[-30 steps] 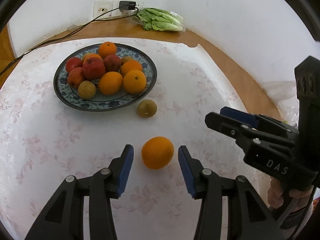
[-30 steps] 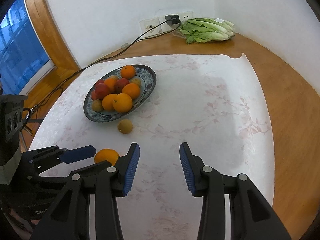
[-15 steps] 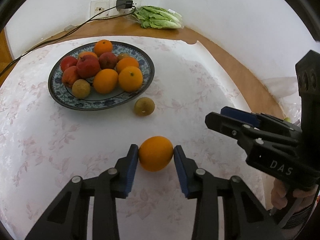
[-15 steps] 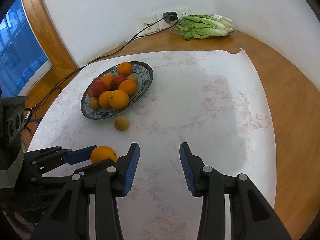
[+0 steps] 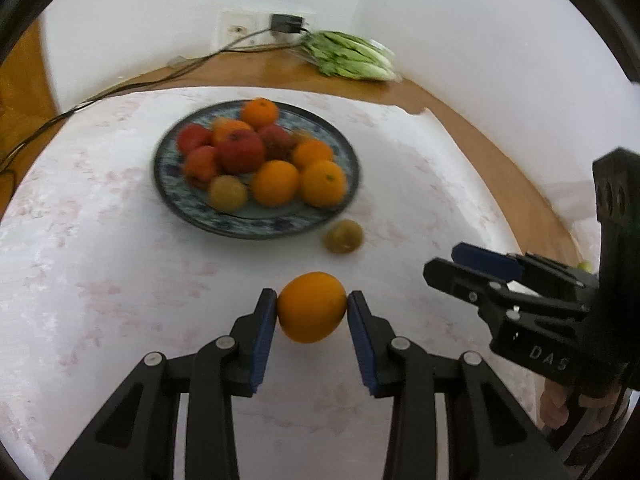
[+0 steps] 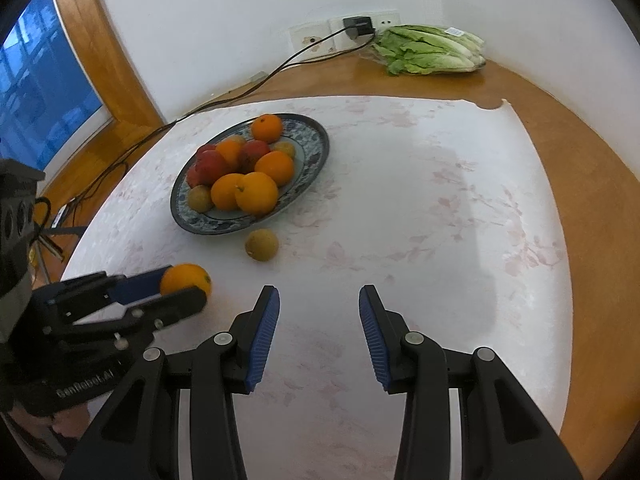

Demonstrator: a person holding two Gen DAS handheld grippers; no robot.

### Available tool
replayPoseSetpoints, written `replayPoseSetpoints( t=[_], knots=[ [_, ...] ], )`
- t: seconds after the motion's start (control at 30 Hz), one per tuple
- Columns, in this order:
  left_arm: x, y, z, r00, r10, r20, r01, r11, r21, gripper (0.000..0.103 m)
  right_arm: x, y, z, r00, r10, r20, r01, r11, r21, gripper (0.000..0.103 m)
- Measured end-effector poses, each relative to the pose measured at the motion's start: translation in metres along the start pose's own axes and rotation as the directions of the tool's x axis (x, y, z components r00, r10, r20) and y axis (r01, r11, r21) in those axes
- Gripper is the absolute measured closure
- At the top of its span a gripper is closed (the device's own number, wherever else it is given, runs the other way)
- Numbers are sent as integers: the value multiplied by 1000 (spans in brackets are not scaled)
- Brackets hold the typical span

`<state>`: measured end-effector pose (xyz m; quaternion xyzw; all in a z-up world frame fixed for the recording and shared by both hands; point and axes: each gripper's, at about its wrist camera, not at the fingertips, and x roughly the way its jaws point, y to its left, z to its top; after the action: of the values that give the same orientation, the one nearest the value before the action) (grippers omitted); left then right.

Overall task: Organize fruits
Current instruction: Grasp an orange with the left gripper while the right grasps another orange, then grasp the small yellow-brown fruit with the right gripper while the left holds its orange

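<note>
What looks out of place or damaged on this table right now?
One small yellow-brown round fruit lies loose on the white floral tablecloth, just outside the blue patterned plate where the other fruit is piled. The cloth's far edge has a torn notch showing the wooden tabletop. Nothing is spilled.

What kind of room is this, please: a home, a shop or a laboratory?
Most likely a home, perhaps a dining corner. A round wooden table with a flowered cloth carries a patterned plate of fruit, a bag of lettuce lies by the wall, and a charger sits in a wall socket.
</note>
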<state>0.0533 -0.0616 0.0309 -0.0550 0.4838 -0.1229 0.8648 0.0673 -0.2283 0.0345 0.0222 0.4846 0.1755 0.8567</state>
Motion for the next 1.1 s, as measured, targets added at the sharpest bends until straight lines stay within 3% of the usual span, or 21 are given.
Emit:
replayPoseSetpoints(
  t=[0.33,0.5,0.93,1.1],
  knots=[
    [-13,38,6,996,77,48,-74,995,-67,65,27,26,14,999,19,-29,-21,998,-59,60],
    [-15,49,6,995,82,55,-77,993,-91,65,43,33,21,999,27,-35,-29,997,-70,60],
    [-14,52,8,993,99,59,-93,991,-101,65,55,42,23,1000,8,-22,-10,994,-107,60],
    [-14,52,9,993,105,58,-99,990,-100,65,56,45,23,1000,-6,-11,4,993,-117,67]
  ],
)
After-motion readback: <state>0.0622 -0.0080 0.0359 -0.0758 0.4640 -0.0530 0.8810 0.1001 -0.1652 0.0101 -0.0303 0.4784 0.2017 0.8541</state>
